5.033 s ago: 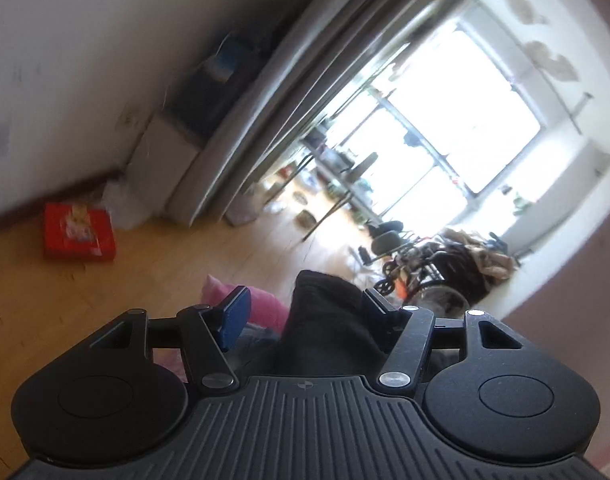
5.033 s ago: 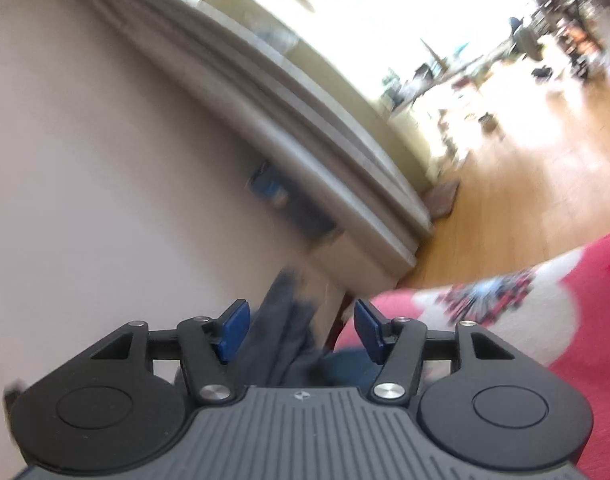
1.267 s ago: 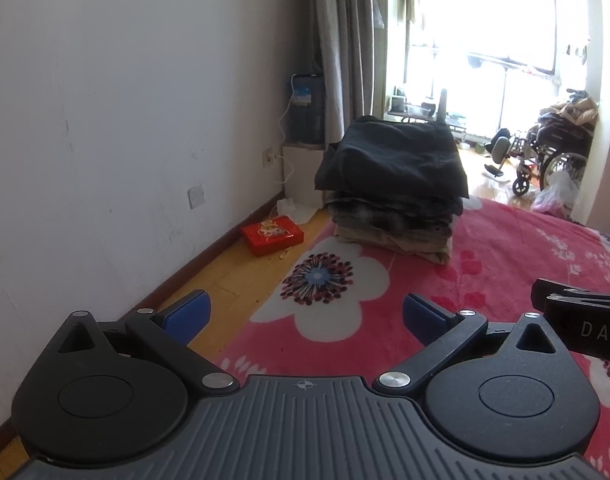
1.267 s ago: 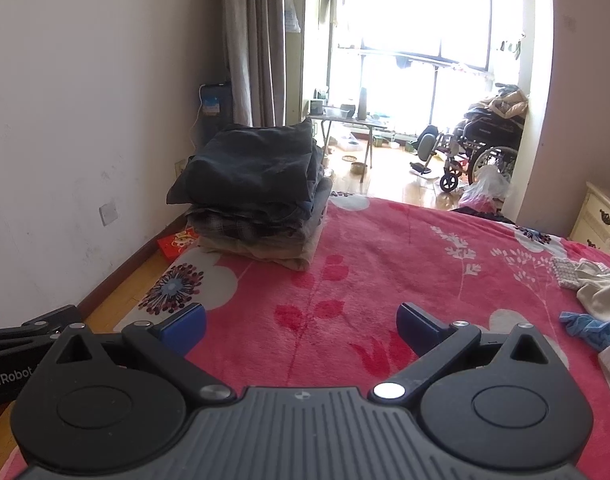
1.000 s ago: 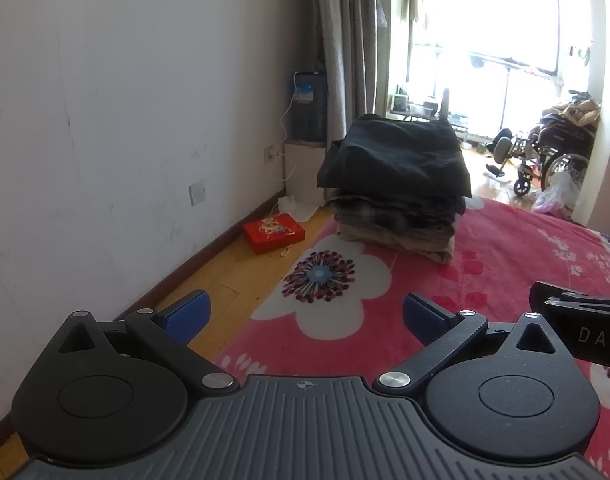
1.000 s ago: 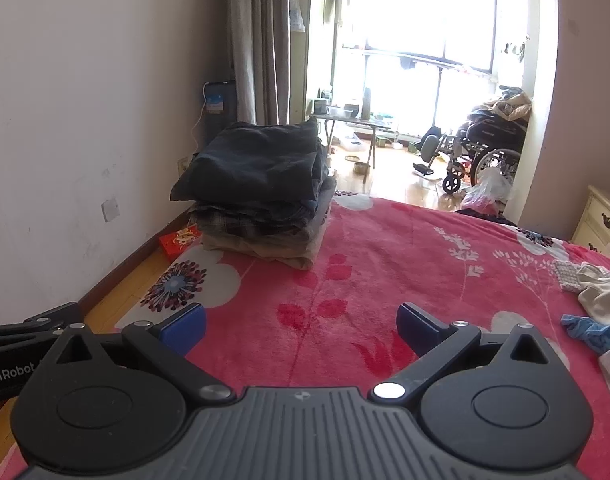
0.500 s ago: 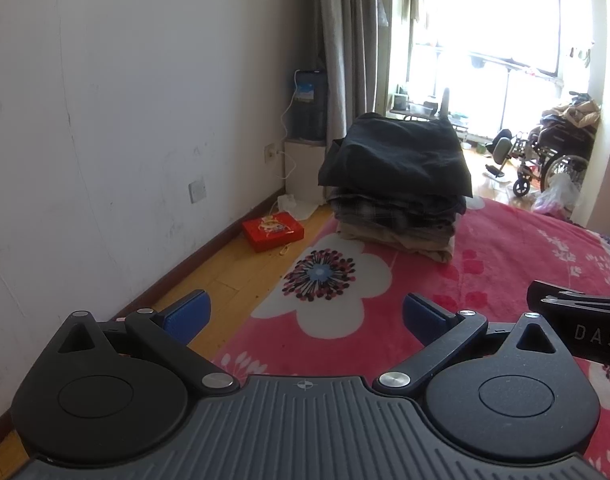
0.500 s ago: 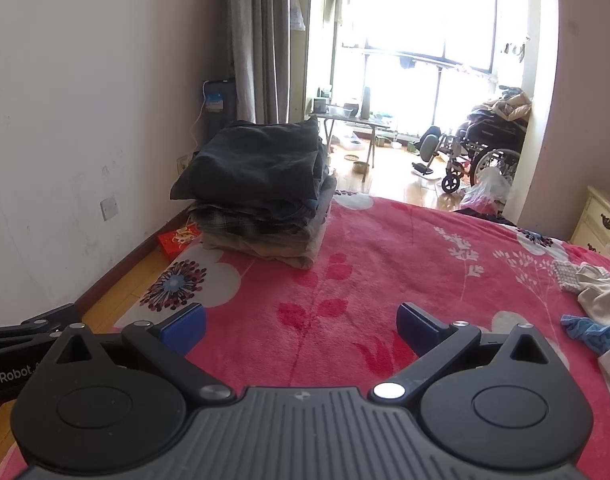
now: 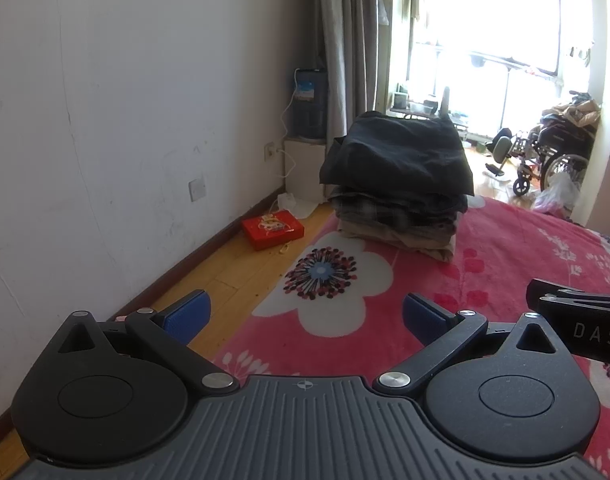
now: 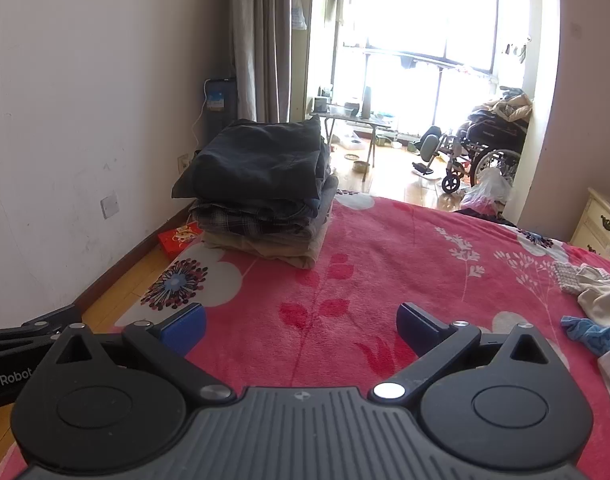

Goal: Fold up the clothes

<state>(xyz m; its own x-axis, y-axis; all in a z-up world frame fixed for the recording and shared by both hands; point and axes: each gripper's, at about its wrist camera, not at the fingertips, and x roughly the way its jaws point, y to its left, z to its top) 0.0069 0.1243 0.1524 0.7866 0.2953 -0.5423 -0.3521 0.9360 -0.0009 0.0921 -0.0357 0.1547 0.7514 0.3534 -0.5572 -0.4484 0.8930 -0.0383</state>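
The biggest change is in the grippers. Five seconds ago each was pinched on dark cloth and swinging through the room; now the left gripper (image 9: pixel 305 314) and the right gripper (image 10: pixel 301 326) are both spread wide and empty, level and side by side over the red blanket (image 10: pixel 385 264). Over the last second or so almost nothing has shifted, so they seem to be pausing.

The dark garment (image 10: pixel 257 160) now lies flat on top of the stack (image 9: pixel 401 204), which sits at the far left corner of the blanket, well beyond both grippers. Under it are a plaid piece and a beige one. I judge this item finished and the fold-and-stack cycle closed.

What is left lies at the right edge of the right view: loose clothes (image 10: pixel 601 308), pale and blue, crumpled on the blanket. The next grasp probably belongs there, nearer the right gripper.

Writing: the right tool's body, seen at the right edge of the left view, shows "DAS", cut off. The left tool's body, at the left edge of the right view, shows "enRobot", also cut off. The red box (image 9: pixel 272 229) on the floor by the wall has gold print, too small to read.
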